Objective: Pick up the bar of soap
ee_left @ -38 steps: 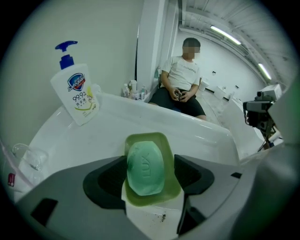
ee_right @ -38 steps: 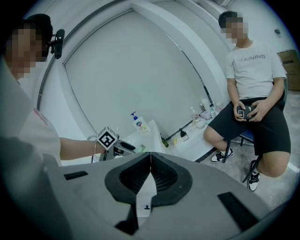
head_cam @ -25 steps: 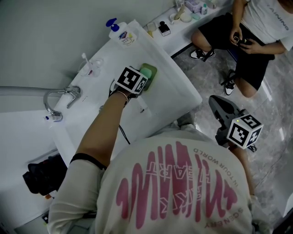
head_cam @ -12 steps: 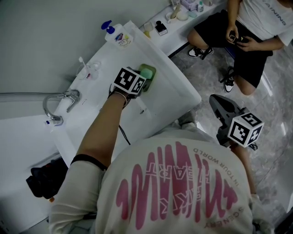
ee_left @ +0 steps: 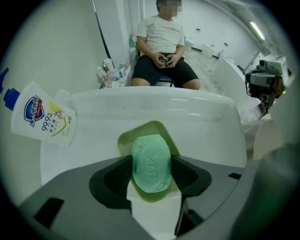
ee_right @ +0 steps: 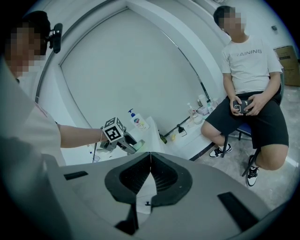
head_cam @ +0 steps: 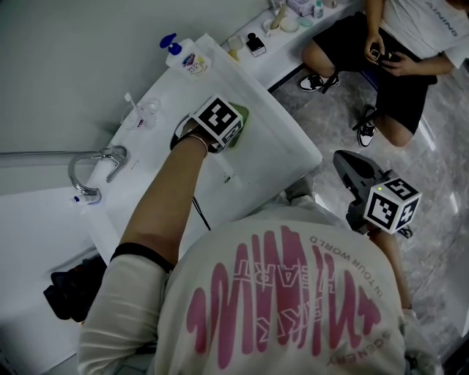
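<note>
Resting in a dish (ee_left: 157, 129), the oval mint-green soap bar (ee_left: 151, 163) reads LUX

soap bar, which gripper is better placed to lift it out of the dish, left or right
Left. The left gripper straddles the soap, pads seemingly against its sides, while the soap sits in its green dish. The right gripper is shut and empty, held well away from the counter.

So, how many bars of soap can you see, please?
1: the bar of soap lies in its dish, between the left gripper's jaws, touching both. Shelf clutter may hide more.
</note>
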A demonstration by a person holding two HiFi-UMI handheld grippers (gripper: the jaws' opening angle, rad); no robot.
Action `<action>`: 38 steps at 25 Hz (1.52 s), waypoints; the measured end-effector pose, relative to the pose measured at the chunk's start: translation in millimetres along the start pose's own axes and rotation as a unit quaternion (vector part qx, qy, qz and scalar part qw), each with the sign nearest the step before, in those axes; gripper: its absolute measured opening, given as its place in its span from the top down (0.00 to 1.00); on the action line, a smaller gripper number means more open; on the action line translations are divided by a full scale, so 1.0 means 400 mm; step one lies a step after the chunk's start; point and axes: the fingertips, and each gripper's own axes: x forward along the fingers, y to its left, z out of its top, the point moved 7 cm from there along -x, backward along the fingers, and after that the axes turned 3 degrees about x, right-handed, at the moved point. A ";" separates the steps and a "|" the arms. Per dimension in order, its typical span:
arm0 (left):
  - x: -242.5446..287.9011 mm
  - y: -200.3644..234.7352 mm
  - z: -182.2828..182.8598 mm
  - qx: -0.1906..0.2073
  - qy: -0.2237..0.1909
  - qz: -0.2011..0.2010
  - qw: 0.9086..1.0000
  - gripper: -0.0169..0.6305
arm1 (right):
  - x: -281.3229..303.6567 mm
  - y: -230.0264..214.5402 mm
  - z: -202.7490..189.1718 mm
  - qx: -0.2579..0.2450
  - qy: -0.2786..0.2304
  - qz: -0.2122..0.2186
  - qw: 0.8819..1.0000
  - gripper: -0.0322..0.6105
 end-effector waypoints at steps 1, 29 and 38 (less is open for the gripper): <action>0.001 0.000 0.000 0.003 0.000 0.002 1.000 0.57 | 0.000 -0.001 -0.001 0.001 0.000 -0.001 1.000 0.93; -0.053 0.022 -0.015 -0.014 -0.105 0.007 0.994 0.57 | -0.002 0.018 0.009 0.000 0.014 -0.015 1.000 0.93; -0.151 0.043 -0.055 -0.121 -0.281 0.000 0.952 0.57 | 0.014 0.041 0.014 -0.011 0.022 -0.011 1.000 0.93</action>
